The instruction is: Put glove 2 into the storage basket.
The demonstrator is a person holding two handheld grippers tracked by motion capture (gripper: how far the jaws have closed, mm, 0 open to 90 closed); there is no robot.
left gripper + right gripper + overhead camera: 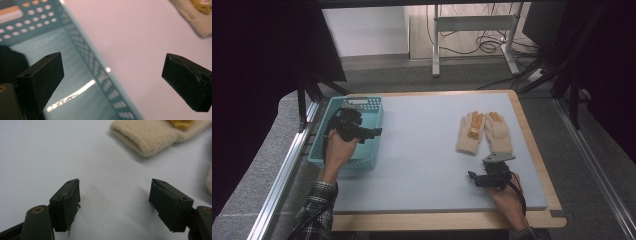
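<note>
High view first: two cream gloves (483,132) are laid side by side on the grey counter (422,150), just beyond the right hand-held gripper (473,176), which is kept low over the mat with its jaws spread and nothing between them. The left hand-held gripper (374,132) is held above a teal basket (371,107), jaws parted and empty, probably because the basket is meant to receive the gloves.

Left gripper view: the perforated wall of the basket (105,75) is seen running between the two open jaws, with the basket floor under one and bare counter under the other. A glove cuff (192,21) is glimpsed far ahead, well apart. The basket's bare inside is made plain here.

Right gripper view: the ribbed cuff of the nearer glove (147,135) is seen ahead of the wide jaws, near but untouched, with a yellow patch (181,123) beyond it. Frayed padding on the jaws is revealed, which is lost from above.
</note>
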